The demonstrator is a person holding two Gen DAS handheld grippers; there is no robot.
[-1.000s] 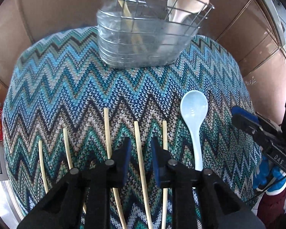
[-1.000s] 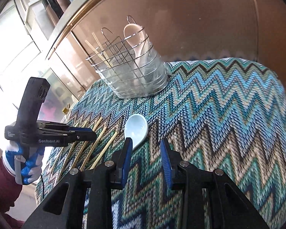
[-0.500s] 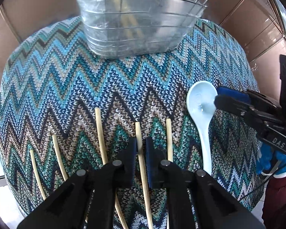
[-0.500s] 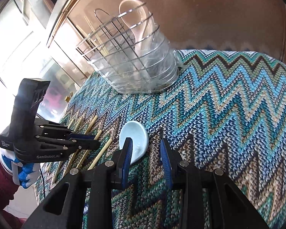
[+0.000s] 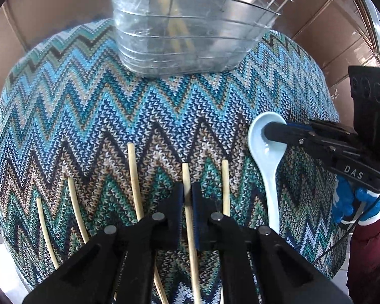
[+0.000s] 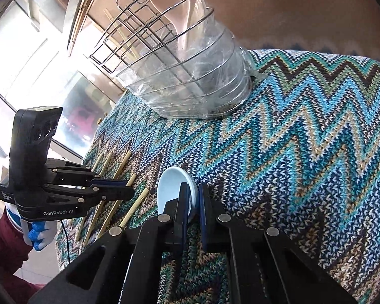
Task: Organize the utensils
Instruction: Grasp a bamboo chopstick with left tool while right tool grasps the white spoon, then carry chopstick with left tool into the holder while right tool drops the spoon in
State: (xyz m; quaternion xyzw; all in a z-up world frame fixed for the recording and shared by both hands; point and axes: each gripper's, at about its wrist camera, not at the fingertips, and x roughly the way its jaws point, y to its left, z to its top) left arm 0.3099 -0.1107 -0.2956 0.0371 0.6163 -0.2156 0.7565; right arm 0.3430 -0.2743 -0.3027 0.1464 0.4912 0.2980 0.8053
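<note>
A second ago both grippers stood open above the cloth. Now the left gripper (image 5: pixel 187 197) has clamped a bamboo chopstick (image 5: pixel 189 217) between its jaws, and the right gripper (image 6: pixel 193 197) has pinched the pale blue spoon (image 6: pixel 173 187) at its bowl rim.

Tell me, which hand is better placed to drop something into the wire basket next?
Probably the right. Its tongs are already shut on the rim of the blue spoon, nearer the basket. The left tongs pinch a chopstick farther back.
</note>
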